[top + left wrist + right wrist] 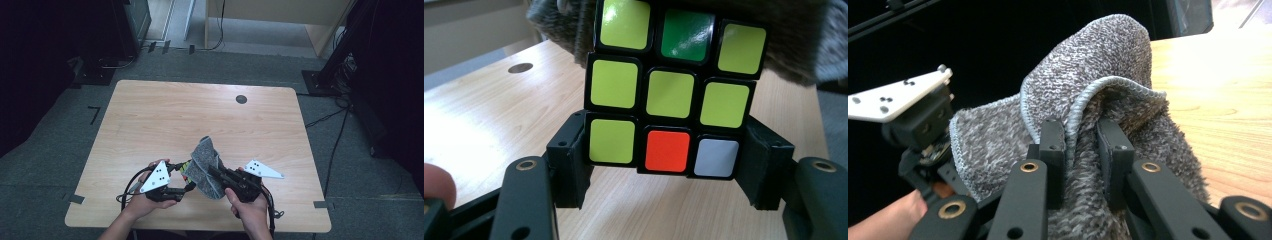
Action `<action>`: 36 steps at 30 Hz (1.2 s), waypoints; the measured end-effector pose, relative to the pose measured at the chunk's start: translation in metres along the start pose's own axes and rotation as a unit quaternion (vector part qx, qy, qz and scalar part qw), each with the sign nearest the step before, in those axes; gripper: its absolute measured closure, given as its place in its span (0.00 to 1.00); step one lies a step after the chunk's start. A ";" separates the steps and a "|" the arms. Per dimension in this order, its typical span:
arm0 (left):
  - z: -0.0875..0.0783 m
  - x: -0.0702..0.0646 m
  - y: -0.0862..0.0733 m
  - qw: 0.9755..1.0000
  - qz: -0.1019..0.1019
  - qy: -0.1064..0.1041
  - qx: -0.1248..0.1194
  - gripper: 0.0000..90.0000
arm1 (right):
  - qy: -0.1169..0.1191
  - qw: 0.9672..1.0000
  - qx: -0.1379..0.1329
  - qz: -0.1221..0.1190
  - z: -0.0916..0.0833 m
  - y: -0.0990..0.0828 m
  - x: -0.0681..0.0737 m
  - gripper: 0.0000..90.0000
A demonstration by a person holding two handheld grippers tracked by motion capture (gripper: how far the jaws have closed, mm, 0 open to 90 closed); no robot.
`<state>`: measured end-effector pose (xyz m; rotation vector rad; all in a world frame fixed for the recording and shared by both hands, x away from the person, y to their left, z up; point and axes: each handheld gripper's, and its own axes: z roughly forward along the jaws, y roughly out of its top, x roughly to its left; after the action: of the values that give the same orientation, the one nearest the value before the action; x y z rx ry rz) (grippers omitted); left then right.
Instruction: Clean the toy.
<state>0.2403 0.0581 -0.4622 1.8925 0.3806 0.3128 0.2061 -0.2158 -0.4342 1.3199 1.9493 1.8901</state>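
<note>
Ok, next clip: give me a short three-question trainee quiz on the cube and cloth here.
1. True or false: the left gripper is clamped on the puzzle cube.
2. What does the right gripper pinch? A) a cable B) the grey cloth C) nothing
3. In the left gripper view, which colour covers most squares on the cube's facing side?

Key
1. True; the jaws press its two sides.
2. B; a fold of cloth sits between the closed jaws.
3. Yellow-green: six of nine; the others are green, orange and white.
</note>
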 end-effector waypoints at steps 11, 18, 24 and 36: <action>-0.002 0.006 0.000 1.000 -0.026 0.001 -0.013 0.38 | 0.001 0.999 0.025 -0.031 0.003 -0.004 0.006 0.88; -0.001 0.002 0.000 1.000 -0.012 -0.006 -0.007 0.38 | -0.012 0.998 -0.060 -0.007 -0.023 0.019 0.005 0.87; 0.002 -0.003 0.001 1.000 0.000 -0.029 -0.006 0.38 | -0.005 0.999 -0.054 0.009 -0.022 0.017 0.000 0.86; 0.008 -0.017 0.001 0.998 0.046 -0.042 0.011 0.38 | -0.005 1.000 -0.007 0.006 0.001 0.002 0.003 0.87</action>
<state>0.2278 0.0438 -0.4643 1.9413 0.2408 0.2905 0.2059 -0.2132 -0.4317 1.3385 1.9249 1.8953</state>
